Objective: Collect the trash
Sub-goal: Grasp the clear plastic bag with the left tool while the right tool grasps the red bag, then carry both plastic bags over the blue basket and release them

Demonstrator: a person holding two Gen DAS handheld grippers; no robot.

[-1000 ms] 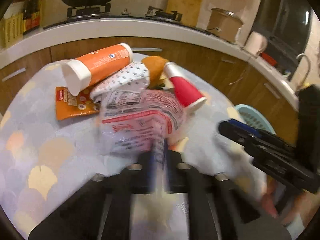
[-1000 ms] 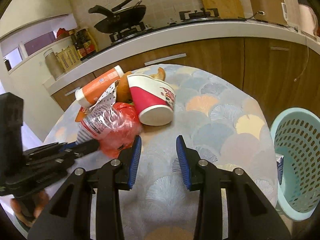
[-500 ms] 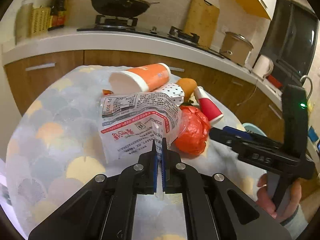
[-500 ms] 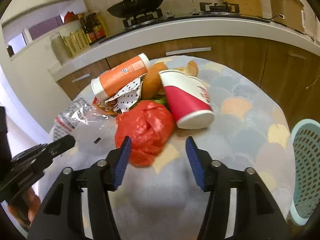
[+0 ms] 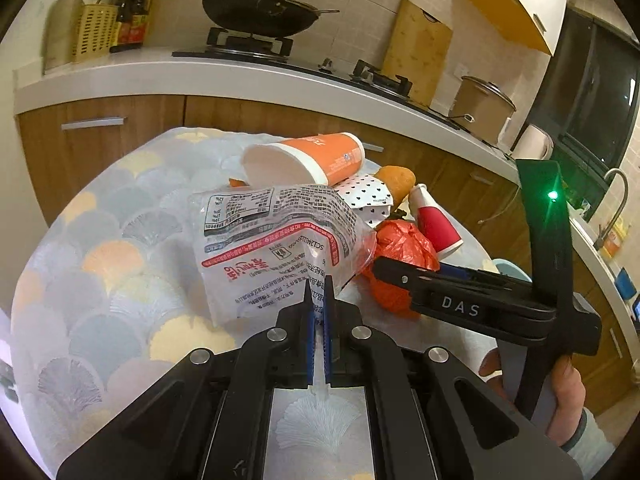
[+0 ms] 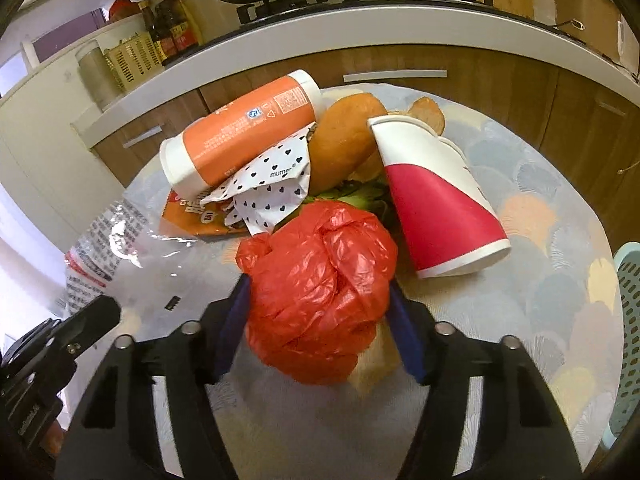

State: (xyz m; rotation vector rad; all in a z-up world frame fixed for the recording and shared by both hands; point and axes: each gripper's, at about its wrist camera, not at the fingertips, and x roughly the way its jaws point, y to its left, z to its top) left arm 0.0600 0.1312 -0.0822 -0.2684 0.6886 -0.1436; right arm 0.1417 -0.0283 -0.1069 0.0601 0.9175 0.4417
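My left gripper (image 5: 318,292) is shut on the edge of a clear printed plastic wrapper (image 5: 272,244), which also shows at the left of the right wrist view (image 6: 120,248). My right gripper (image 6: 320,304) is open, with a crumpled red plastic bag (image 6: 320,296) between its fingers; I cannot tell if they touch it. The red bag also shows in the left wrist view (image 5: 404,252), partly behind the right gripper (image 5: 400,276). Behind lie an orange cup (image 6: 240,132), a red and white cup (image 6: 436,204), a heart-print paper (image 6: 272,188), a bun (image 6: 344,140) and an orange packet (image 6: 192,220).
The trash lies on a round table with a fan-pattern cloth (image 6: 560,216). A light blue perforated basket (image 6: 628,320) stands beyond the table's right edge. A kitchen counter with a wok on a stove (image 5: 260,12) and wooden cabinets (image 5: 120,132) lies behind.
My left gripper has pulled the clear wrapper back and left off the pile. My right gripper has moved forward until the red bag sits between its fingers.
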